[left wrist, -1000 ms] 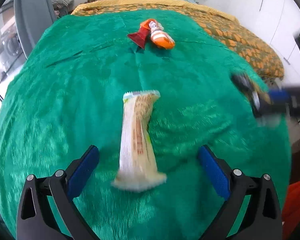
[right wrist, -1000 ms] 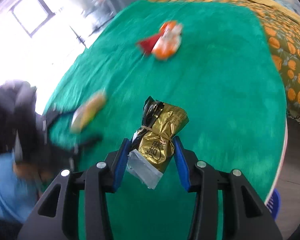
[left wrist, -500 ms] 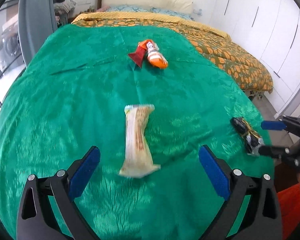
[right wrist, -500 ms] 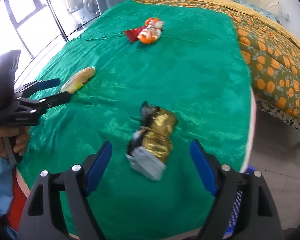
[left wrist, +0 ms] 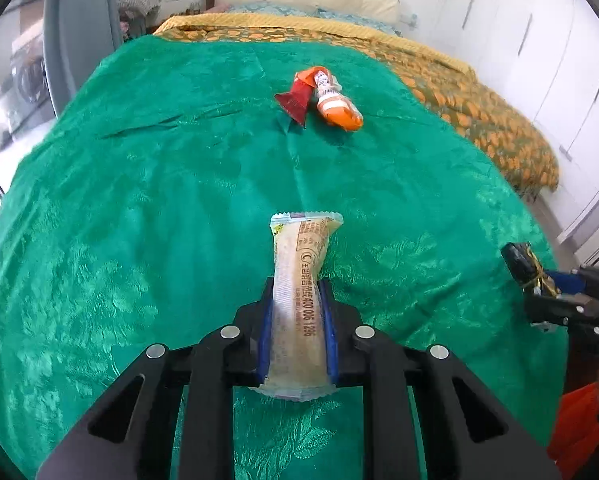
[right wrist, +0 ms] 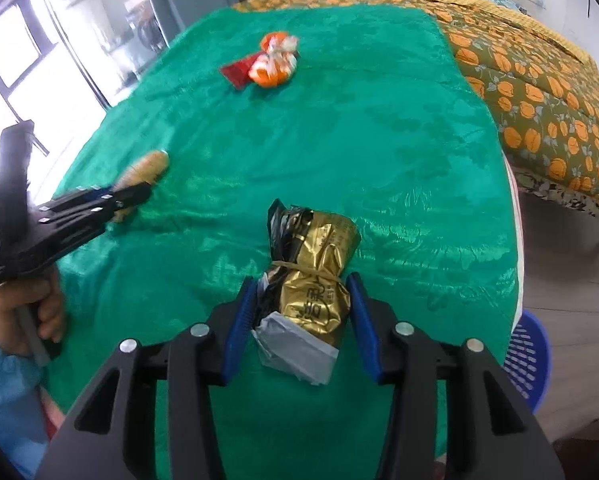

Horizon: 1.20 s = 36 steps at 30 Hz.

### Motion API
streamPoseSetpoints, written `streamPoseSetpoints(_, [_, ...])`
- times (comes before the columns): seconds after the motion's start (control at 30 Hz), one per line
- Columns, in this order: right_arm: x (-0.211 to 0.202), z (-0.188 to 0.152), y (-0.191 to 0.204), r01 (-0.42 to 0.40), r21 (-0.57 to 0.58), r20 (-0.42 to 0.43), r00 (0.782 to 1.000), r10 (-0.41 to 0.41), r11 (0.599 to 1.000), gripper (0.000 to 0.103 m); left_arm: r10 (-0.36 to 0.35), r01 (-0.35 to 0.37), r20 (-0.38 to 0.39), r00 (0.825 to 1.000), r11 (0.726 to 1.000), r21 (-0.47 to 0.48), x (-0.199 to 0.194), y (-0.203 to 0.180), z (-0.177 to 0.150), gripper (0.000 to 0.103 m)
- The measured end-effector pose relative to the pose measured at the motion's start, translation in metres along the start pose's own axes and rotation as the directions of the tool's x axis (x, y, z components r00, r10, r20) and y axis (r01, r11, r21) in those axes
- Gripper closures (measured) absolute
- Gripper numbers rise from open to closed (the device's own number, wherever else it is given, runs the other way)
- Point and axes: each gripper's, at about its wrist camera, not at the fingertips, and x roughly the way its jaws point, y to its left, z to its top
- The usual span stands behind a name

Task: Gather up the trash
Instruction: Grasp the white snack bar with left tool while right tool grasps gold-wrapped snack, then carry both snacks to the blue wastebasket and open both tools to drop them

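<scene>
Crinkled gold foil wrapper [right wrist: 319, 276], rubber-banded

green cloth [left wrist: 179, 200] bears three wrappers — beige [left wrist: 299, 264], gold [right wrist: 319, 276], orange [left wrist: 333, 102].

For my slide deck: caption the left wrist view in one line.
Left gripper, jaws just closed, clamps a pale snack wrapper on the green cloth; orange trash lies beyond.

The left gripper [left wrist: 297, 320] has just closed on the long snack pack [left wrist: 299, 280], squeezing it over the green cloth [left wrist: 139, 200]. An orange wrapper [left wrist: 335, 102] lies far off.
</scene>
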Motion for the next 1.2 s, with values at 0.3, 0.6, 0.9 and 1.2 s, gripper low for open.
streamPoseSetpoints(0.3, [-0.055, -0.027, -0.051, -0.044, 0.056, 0.08, 0.996, 0.04, 0.997, 0.058, -0.098, 0.099, 0.063, 0.993, 0.995, -0.016, -0.044, -0.023, -0.011, 0.085])
streamPoseSetpoints(0.6, [-0.1, -0.1, -0.206, 0.118, 0.259, 0.055, 0.989, -0.137, 0.959, 0.058, -0.361, 0.361, -0.018, 0.932, 0.927, 0.106, -0.058, -0.187, -0.036, 0.085])
streamPoseSetpoints(0.9, [-0.077, -0.14, -0.297, 0.089, 0.382, 0.03, 0.994, -0.109, 0.92, 0.058, -0.41, 0.457, -0.206, 0.888, 0.836, 0.305, 0.014, -0.387, -0.08, 0.085])
streamPoseSetpoints(1.2, [-0.065, -0.161, -0.34, 0.045, 0.488, 0.016, 0.998, -0.061, 0.872, 0.058, -0.314, 0.391, -0.294, 0.903, 0.884, 0.257, 0.138, -0.42, -0.108, 0.085])
